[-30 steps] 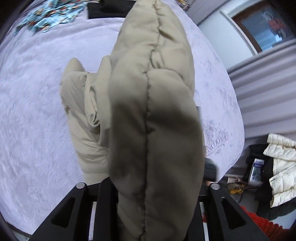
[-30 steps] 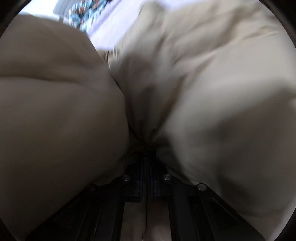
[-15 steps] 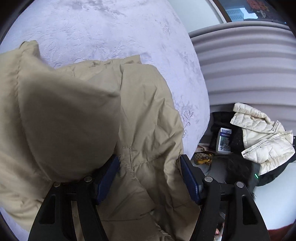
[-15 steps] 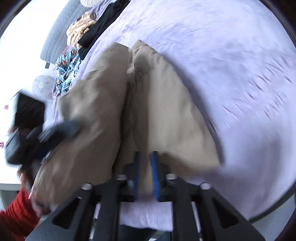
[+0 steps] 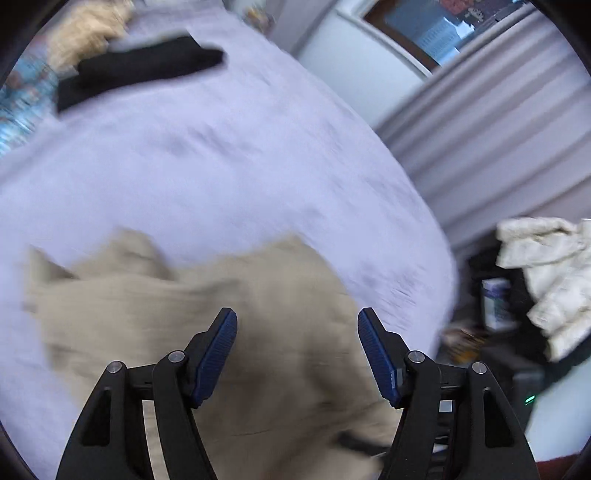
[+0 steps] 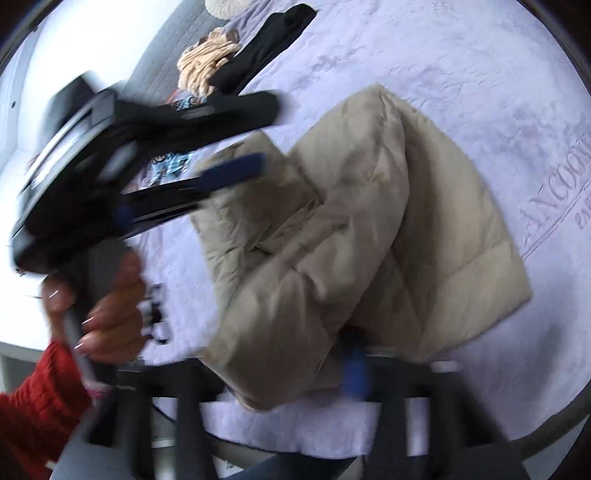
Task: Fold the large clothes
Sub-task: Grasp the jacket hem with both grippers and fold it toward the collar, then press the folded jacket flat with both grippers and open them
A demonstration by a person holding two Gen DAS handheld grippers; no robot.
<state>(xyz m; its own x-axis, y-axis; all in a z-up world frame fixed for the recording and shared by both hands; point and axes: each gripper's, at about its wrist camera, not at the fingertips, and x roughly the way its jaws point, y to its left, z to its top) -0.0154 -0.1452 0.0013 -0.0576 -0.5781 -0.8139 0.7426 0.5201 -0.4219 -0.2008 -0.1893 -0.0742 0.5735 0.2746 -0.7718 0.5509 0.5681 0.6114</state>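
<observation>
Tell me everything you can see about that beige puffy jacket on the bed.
The beige puffer jacket is a padded, quilted coat in a matte, slightly crinkled fabric, stitched into soft bulging panels. It lies folded into a rough bundle on the lavender bedspread, one padded section laid over the rest, with a straight stitched edge towards the embroidered lettering. It rests loosely and is not yet a neat, flat fold. The left gripper hangs open above it, holding nothing. Whether the blurred right gripper touches it is unclear.

One beige puffer jacket (image 6: 369,229) lies on one bed (image 6: 461,66). Beyond the left hand-held gripper (image 5: 297,328) lie one black garment (image 5: 136,70), one tan garment (image 5: 88,33) and one blue patterned garment (image 5: 18,96). One cream jacket (image 5: 550,269) lies to its right.
</observation>
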